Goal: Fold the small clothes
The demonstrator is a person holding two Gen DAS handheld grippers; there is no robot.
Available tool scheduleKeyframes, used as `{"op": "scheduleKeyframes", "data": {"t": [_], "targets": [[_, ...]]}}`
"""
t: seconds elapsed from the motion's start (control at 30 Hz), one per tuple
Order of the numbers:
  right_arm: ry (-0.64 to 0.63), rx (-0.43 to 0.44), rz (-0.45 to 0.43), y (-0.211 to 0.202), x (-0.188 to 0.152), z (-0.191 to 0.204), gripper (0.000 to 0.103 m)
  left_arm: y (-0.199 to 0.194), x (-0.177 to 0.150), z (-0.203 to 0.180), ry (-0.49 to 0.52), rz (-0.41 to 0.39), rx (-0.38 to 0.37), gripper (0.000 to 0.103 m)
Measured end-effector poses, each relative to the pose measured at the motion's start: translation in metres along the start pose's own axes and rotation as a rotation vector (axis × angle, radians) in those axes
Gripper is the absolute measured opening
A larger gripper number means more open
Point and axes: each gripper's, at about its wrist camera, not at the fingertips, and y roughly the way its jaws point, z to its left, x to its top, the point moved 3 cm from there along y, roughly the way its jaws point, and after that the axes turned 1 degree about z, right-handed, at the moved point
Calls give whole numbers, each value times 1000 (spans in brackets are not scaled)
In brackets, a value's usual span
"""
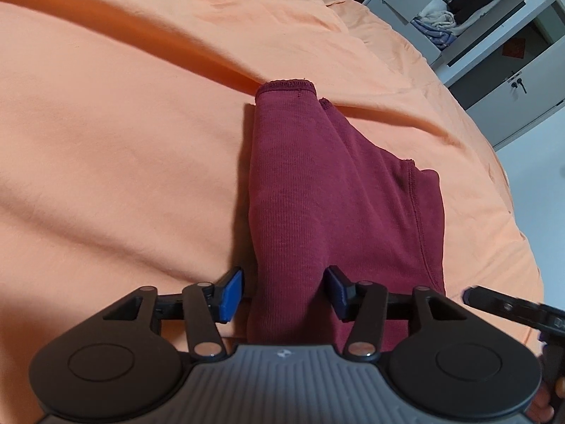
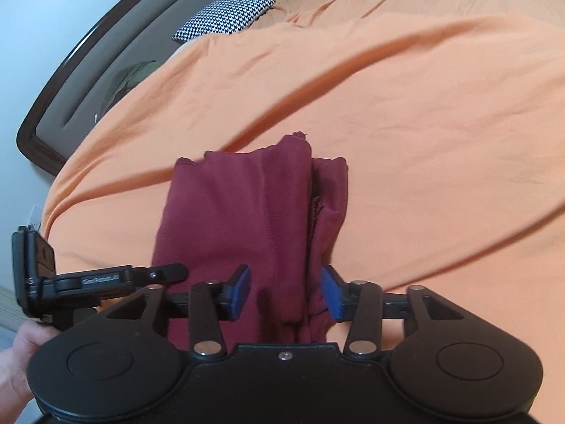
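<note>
Maroon garment (image 1: pixel 317 205) — ribbed, folded (hems frayed) — on bedsheet (image 1: pixel 123 141).

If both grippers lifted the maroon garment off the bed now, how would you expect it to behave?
The maroon garment would probably sag and unfold, since its ribbed knit already drapes in soft creases between the left gripper and right gripper. It looks thin, so likely light. On the orange sheet, pushing would probably bunch it.
</note>
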Motion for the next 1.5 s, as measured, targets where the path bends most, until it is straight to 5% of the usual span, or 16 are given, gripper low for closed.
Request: {"op": "scheduleKeyframes", "data": {"t": [0.63,0.87,1.5], "targets": [[-107,39,-38,-76,-25,76,83,-98,-36,-30,54,-73,15,78],[-171,102,-88,-128,-37,113,94,-159,-56,-40,-62,-124,-21,102],[-266,110,-226,-268,-101,174,102,-320,-126,-98,47,-252,51,102]]}}
